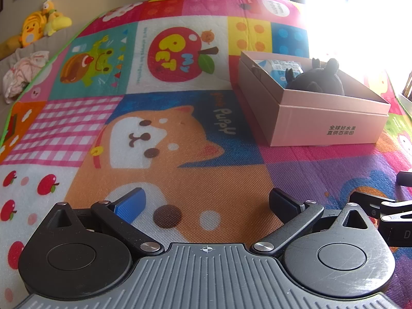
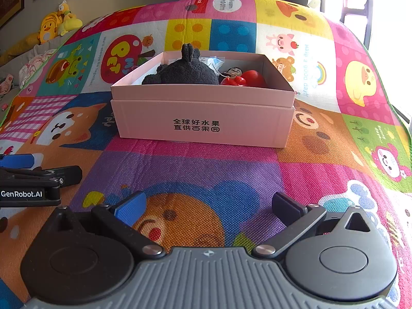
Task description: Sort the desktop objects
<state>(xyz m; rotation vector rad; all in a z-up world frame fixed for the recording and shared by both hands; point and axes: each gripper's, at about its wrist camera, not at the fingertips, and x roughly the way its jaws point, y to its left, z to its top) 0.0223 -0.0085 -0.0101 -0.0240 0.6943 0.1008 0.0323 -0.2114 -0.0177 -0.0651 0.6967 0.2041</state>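
The left gripper (image 1: pixel 207 202) hovers low over the play mat (image 1: pixel 180 175), its jaws spread wide with nothing between them; one finger carries a blue pad (image 1: pixel 131 203), the other a dark one. Beneath it lies the mat's orange puppy print. The right gripper (image 2: pixel 207 206) stands likewise wide open and empty, above a purple and blue patch of the play mat (image 2: pixel 206 164). The two tools sit side by side: the left one's blue-tipped finger shows at the left edge of the right wrist view, and part of the right one's black frame shows at the right edge of the left wrist view.

Ahead of both, resting on the mat, is a pale pink cardboard box (image 2: pixel 203 118), open at the top, with its upper part seated in a slightly wider base and black Chinese characters printed on the near wall. From the left gripper the pink cardboard box (image 1: pixel 332 126) lies ahead and to the right; from the right gripper it lies straight ahead.

Inside it a dark grey fuzzy plush toy (image 2: pixel 185 73) with two upright ears fills the middle. To its right lies a red toy figure (image 2: pixel 244 78) with a small dark-haired head. Behind the plush, a white and blue packet (image 1: pixel 280 67) lies against the far wall.

Well beyond the mat's left edge, yellow duck plush toys (image 1: pixel 38 25) sit beside crumpled pale cloth (image 1: pixel 23 74).
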